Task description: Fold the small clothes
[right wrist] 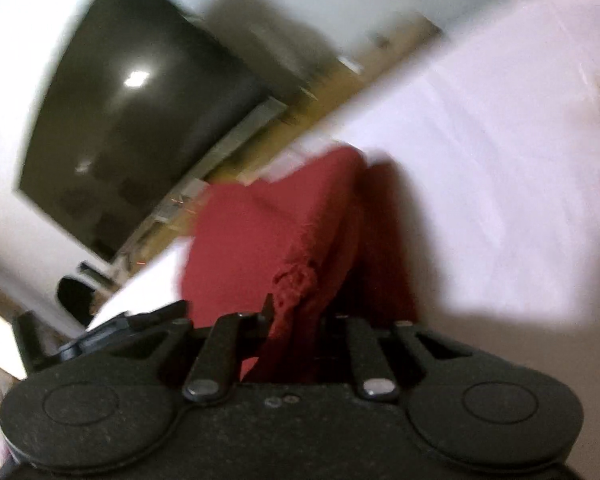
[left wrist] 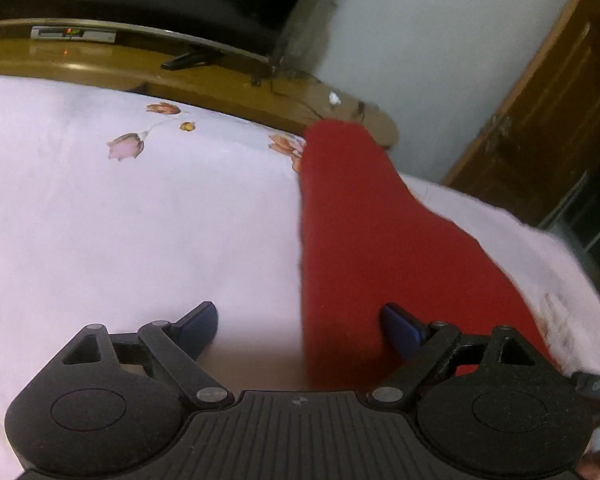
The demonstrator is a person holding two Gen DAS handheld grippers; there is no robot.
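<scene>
Your right gripper (right wrist: 296, 320) was clamped on the red garment's (left wrist: 380, 248) bunched edge mid-fold, your left gripper (left wrist: 300, 320) gaped wide over its near end, cloth running toward one o'clock across the floral sheet (left wrist: 140, 220), so next you needed a second pinch.

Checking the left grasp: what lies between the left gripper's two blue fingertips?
In the left wrist view, the left gripper is open. Between its tips lie bare floral sheet and the red cloth's left edge; nothing is pinched.
</scene>
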